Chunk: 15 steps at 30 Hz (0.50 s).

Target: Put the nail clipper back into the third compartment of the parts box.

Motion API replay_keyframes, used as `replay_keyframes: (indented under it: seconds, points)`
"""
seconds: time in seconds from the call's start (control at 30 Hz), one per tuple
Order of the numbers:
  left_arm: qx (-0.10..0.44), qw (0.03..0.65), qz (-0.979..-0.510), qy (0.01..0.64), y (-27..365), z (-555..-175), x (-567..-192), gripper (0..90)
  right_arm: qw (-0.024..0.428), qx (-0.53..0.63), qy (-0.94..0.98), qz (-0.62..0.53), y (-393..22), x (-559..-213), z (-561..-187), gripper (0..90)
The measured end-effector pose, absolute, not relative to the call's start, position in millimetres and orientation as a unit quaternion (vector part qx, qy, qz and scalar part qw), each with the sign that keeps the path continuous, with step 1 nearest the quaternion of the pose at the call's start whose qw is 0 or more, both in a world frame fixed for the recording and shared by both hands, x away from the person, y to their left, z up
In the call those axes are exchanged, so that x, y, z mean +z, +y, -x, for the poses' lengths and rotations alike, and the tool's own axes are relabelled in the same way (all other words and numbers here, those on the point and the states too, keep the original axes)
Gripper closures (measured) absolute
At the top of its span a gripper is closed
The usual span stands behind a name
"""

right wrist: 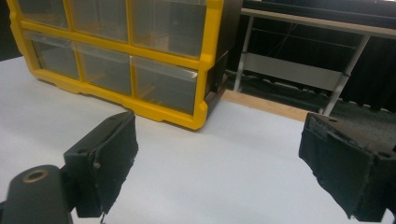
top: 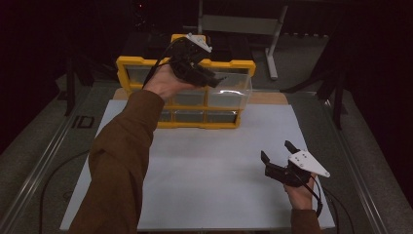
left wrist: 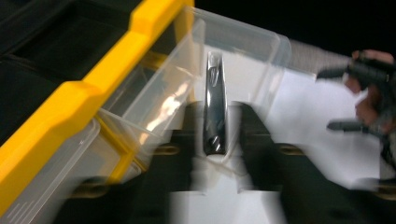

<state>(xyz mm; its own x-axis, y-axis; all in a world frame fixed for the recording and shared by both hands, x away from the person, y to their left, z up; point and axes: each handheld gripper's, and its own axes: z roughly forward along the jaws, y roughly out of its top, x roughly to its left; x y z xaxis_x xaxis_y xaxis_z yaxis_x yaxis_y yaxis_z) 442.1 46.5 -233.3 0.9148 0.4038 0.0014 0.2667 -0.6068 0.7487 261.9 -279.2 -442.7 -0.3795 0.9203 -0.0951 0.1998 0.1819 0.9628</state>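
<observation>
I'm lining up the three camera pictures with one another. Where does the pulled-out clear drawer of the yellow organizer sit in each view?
High view: the clear drawer juts from the cabinet's upper right, under the left gripper.
Left gripper view: upper centre, with a metal nail clipper above it between the jaws.
Right gripper view: I can't pick out a pulled-out drawer.
Shared landmark: the yellow organizer.

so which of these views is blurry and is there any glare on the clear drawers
Left gripper view: motion-smeared, sharpest on the shiny metal nail clipper over the clear plastic drawer. High view: dim, with glare on that drawer. Right gripper view: sharp, evenly lit yellow drawer cabinet.
</observation>
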Motion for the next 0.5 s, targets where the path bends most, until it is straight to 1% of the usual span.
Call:
replay_keyframes:
  seconds: [0.03,0.07,0.1,0.27,0.5]
  points:
    - [0.097,0.388,-0.892,0.210,43.5,-442.8,-234.6,23.3,0.372,0.486,0.673,-0.416,-279.5,-442.5,-261.8,11.0]
    - [0.097,0.388,-0.892,0.210,43.5,-442.8,-234.6,15.7,0.372,0.486,0.673,-0.416,-279.5,-442.5,-261.8,11.0]
    - [0.094,0.381,-0.893,0.223,43.6,-444.5,-235.2,10.0,0.372,0.486,0.672,-0.416,-280.2,-442.2,-261.7,11.0]
    - [0.111,0.398,-0.880,0.236,48.3,-443.4,-232.5,7.8,0.372,0.486,0.673,-0.416,-279.6,-442.4,-261.7,11.0]
    - [0.120,0.398,-0.879,0.231,52.5,-440.0,-230.0,7.1,0.372,0.486,0.673,-0.416,-279.6,-442.6,-262.0,11.0]
